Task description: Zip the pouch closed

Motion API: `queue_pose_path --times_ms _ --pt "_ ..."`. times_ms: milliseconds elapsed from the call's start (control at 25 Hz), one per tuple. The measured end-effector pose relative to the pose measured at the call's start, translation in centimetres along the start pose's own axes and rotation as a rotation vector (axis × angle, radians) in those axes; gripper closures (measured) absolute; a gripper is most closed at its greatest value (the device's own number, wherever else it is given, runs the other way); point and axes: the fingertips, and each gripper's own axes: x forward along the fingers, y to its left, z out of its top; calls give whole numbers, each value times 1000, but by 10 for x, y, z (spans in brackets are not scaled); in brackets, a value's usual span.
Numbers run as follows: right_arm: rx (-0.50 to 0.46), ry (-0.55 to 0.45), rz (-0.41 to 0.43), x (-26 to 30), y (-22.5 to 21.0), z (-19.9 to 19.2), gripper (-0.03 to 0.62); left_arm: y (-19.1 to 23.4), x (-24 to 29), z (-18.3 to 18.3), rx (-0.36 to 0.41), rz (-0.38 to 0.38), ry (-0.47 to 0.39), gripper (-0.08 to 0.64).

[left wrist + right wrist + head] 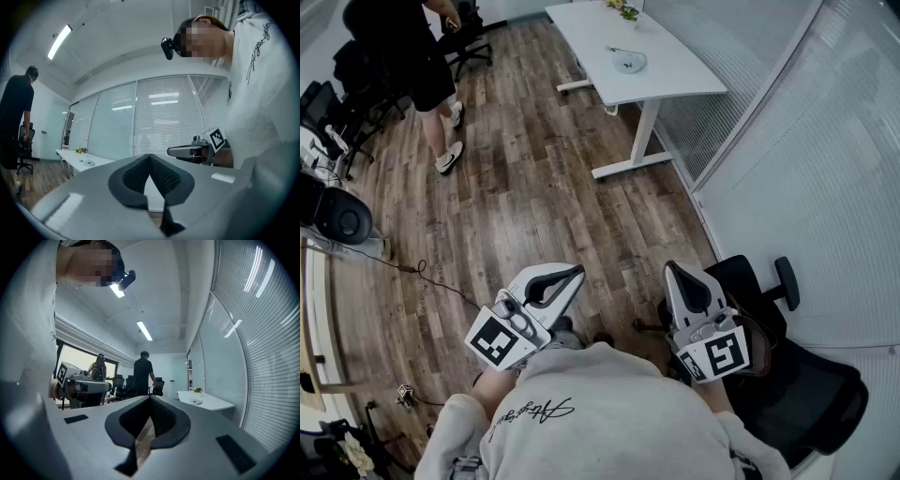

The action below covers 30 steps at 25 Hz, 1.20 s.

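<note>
A person in a light sweatshirt (600, 412) stands on the wooden floor (516, 197), well apart from the white desk (675, 70), and holds one gripper in each hand. Both grippers point level, toward the part of the room where the desk is.

The left gripper (150, 155) has its jaws together. The two dark ribbed pads meet at the tips and nothing is between them. The right gripper (151, 397) is in the same state, with its jaws closed on each other. Only a piece of the floor shows through the narrow opening below its tips. The two grippers are side by side, near each other, and they do not touch.

The pouch is in none of the views, so I cannot tell where it lies relative to the desk.

On the desk lies a small round grey thing (630, 63), and at the far end of the desk is a little plant (623, 7) with yellow flowers. A glass wall (806, 141) with blinds runs along the right side of the desk. A black office chair (797, 375) stands well on the near side of the desk, just beside the right gripper. To the left of the desk, across the floor, another person (412, 56) in black clothes is beside some dark chairs (469, 42). A thin cable (403, 267) lies on the floor, well apart from the desk.
</note>
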Motion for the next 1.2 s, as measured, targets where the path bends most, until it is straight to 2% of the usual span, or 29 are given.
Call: queue_pose_path --times_ms 160,480,680,960,1200 --pt "-7 -4 7 -3 9 3 592 -2 -6 4 6 8 -17 558" --pt "-49 -36 -71 -7 21 25 592 1 -18 24 26 -59 -58 558" --pt "-10 -64 -82 -5 32 27 591 9 -30 19 29 -75 -45 558" --pt "-14 -55 -101 3 46 23 591 15 -44 15 0 -93 -53 558" --pt "14 -31 -72 22 65 12 591 26 -56 15 -8 -96 -62 558"
